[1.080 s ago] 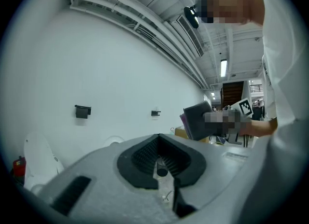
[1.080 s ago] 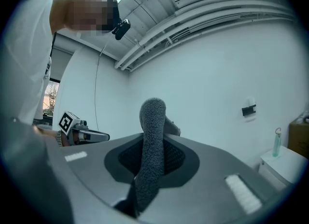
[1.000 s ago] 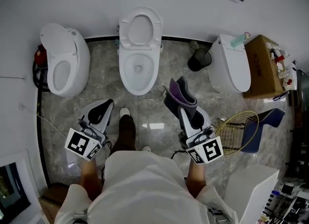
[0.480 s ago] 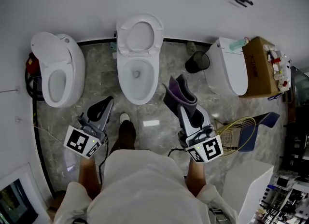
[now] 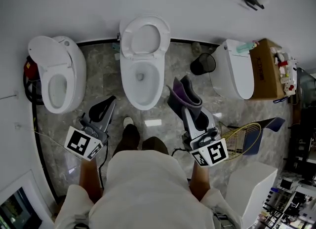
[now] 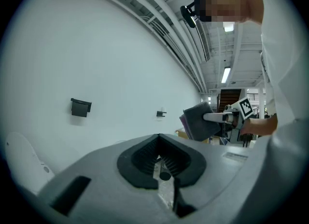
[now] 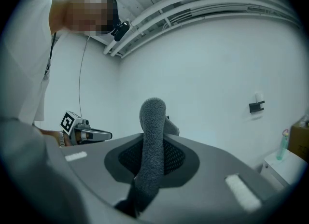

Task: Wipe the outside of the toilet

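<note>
Three white toilets stand along the far wall. The middle toilet (image 5: 143,70) has its lid raised and lies straight ahead, beyond both grippers. My right gripper (image 5: 189,105) is shut on a folded grey and purple cloth (image 5: 181,96), held above the floor just right of that bowl. In the right gripper view the cloth (image 7: 152,121) stands up between the jaws of the right gripper (image 7: 150,158). My left gripper (image 5: 102,110) hangs left of the bowl's front, jaws together with nothing in them. The left gripper (image 6: 161,159) faces the white wall in its own view.
An open left toilet (image 5: 53,75) and a closed right toilet (image 5: 236,75) flank the middle one. A black bin (image 5: 203,64) sits between middle and right. A cardboard box (image 5: 269,70), wire basket (image 5: 243,135) and white cabinet (image 5: 252,186) crowd the right. The person's shoes (image 5: 131,135) stand on the marble floor.
The head view has shifted a little, so the toilets sit slightly lower and further left. A second shoe has come into view. Both grippers keep their places and holds.
</note>
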